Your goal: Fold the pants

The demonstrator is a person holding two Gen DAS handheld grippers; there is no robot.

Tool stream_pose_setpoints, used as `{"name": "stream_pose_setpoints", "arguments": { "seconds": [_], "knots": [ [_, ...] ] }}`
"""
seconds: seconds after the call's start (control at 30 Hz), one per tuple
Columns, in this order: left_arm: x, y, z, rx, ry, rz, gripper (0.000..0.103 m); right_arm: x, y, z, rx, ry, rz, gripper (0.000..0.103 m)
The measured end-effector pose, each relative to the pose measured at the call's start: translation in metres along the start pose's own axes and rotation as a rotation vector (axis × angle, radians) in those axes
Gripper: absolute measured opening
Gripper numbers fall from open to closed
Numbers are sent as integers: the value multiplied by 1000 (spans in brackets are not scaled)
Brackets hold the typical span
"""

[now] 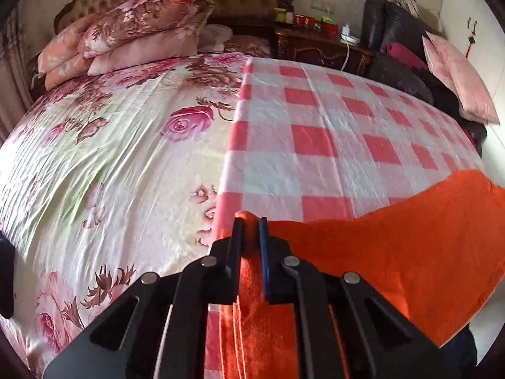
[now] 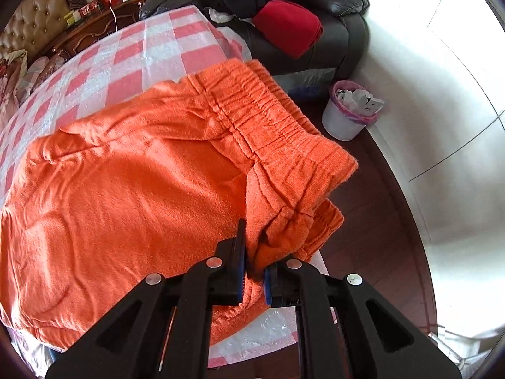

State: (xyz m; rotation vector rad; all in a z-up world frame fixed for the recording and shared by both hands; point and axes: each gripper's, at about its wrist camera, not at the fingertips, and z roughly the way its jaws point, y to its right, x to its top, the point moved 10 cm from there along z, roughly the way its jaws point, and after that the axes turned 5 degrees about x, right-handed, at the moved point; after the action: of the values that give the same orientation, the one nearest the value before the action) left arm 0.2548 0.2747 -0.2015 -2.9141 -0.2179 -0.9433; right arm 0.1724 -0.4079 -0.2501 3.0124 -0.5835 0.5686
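Note:
The orange fleece pants (image 2: 132, 189) lie across a pink-and-white checked cloth (image 2: 132, 50) on the bed. The elastic waistband (image 2: 271, 126) is at the right, near the bed's edge. My right gripper (image 2: 254, 249) is shut on a bunch of the pants just below the waistband. My left gripper (image 1: 251, 224) is shut on the other end of the pants (image 1: 394, 252), which is lifted and stretches away to the right over the checked cloth (image 1: 315, 126).
A floral bedspread (image 1: 110, 158) covers the bed's left half, with stacked pillows (image 1: 135, 31) by the headboard. A wooden nightstand (image 1: 318, 44) and a dark sofa with clothes (image 2: 284, 28) stand beyond. A white waste bin (image 2: 348, 113) stands on the floor at the right.

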Motion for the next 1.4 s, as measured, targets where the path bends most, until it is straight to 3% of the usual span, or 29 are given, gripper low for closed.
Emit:
{"name": "stream_pose_setpoints", "arguments": {
  "seconds": [0.2, 0.27, 0.3, 0.4, 0.53, 0.63, 0.7, 0.77, 0.83, 0.9, 0.97, 1.07, 1.17, 1.23, 1.3, 1.4],
  "knots": [
    [-6, -2, 30, -12, -59, -16, 10, -5, -3, 3, -5, -6, -13, 9],
    [-4, -5, 29, -11, -57, -37, 21, -7, -3, 0, -4, -3, -18, 9],
    [-3, -9, 27, 2, -54, -42, 33, -8, -2, -1, -5, -1, -19, 9],
    [-6, -27, -3, -22, -17, -116, 35, -9, 0, 3, -23, -2, -40, 9],
    [-64, -38, -56, -51, -18, -266, 33, -11, -5, 5, -66, 20, -85, 9],
    [-116, -17, -77, -44, -41, -251, 33, -11, -8, 6, -112, 38, -114, 9],
    [-131, -2, -79, -27, -45, -203, 33, -11, -9, 5, -130, 38, -121, 9],
    [-136, 3, -70, -6, -60, -192, 28, -10, -9, 5, -130, 37, -118, 9],
    [-135, 3, -65, 11, -61, -183, 10, -8, -9, 4, -127, 35, -116, 9],
    [-130, 7, -69, 39, -53, -126, 7, -7, -9, 2, -127, 37, -120, 9],
    [-116, 4, -85, 63, -24, -93, 7, -5, -9, -9, -104, 49, -97, 9],
    [-98, 0, -106, 66, 9, -82, 6, -1, -17, -33, 19, 61, -27, 9],
    [-111, -10, -88, 57, -41, -111, 6, -1, -20, -36, 121, 36, 24, 9],
    [-129, -15, -70, 47, -100, -137, 5, -9, -16, -20, 91, -6, 23, 9],
    [-126, -13, -79, 62, -68, -118, 5, -20, -13, -7, 75, -46, 20, 9],
    [-115, -13, -91, 64, -34, -123, 4, -25, -10, -12, 34, -21, -6, 9]
  ]
}}
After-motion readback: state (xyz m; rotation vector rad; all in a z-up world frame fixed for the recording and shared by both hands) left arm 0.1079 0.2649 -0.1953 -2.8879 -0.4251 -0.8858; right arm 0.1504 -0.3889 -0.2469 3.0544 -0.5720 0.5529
